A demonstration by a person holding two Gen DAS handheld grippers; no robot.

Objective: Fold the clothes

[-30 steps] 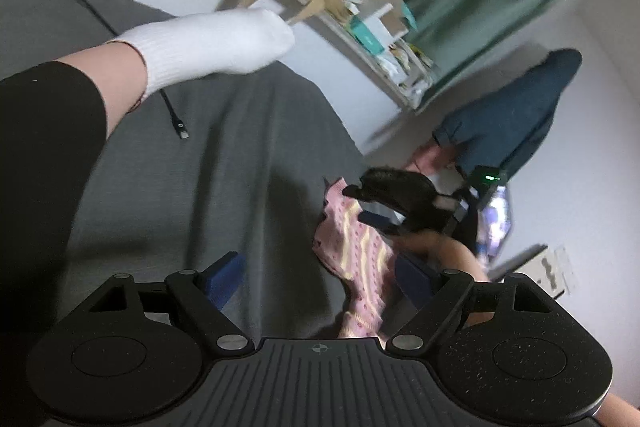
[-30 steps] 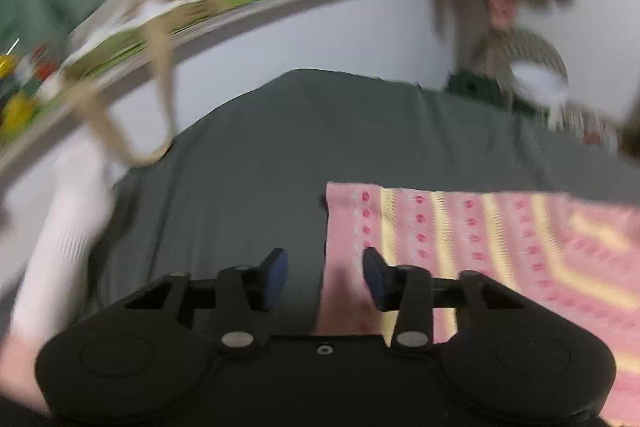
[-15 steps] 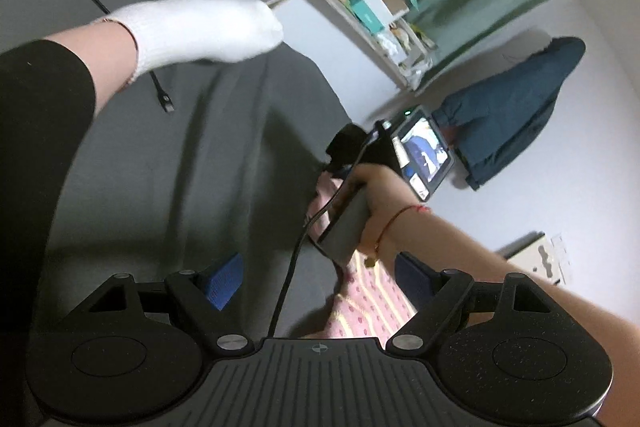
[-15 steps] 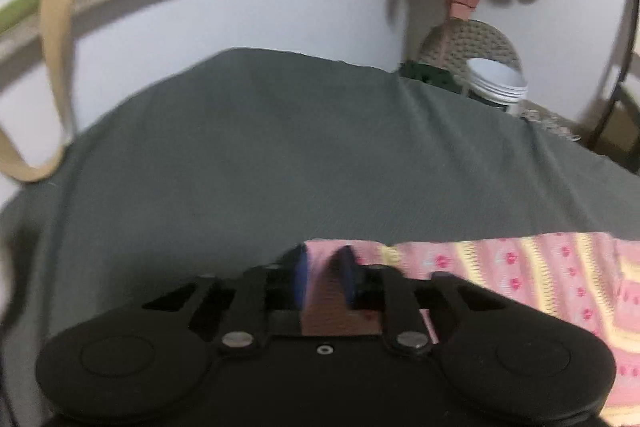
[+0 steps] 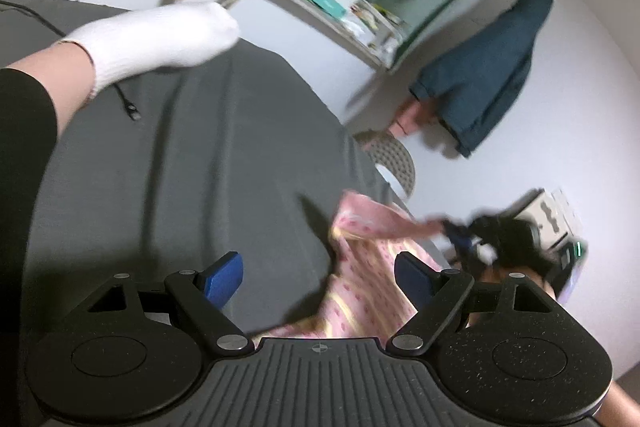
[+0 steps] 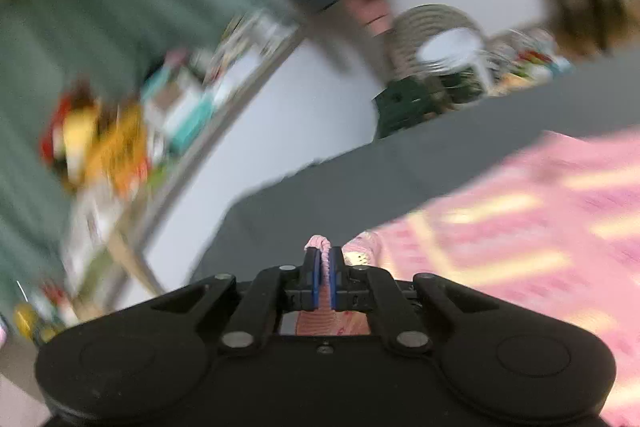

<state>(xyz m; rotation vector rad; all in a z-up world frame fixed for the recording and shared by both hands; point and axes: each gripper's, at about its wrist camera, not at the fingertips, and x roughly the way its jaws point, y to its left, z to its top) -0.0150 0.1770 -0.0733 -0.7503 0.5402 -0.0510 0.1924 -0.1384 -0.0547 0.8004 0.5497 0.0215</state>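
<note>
A soft, light pink patterned garment (image 6: 520, 227) is pinched at its edge by the right gripper (image 6: 325, 269); the left gripper (image 5: 320, 279) is held spread and empty.

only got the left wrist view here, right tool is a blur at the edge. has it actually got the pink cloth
Observer: Yes. In the right wrist view the right gripper has its jaws shut on a pinched fold of the pink cloth.
Operator: how much cloth is in the grip
Observer: Only a thin edge; a small loop pokes out past the pads.
Operator: where's the rest of it
Observer: It spreads to the right over the grey bed cover.
</note>
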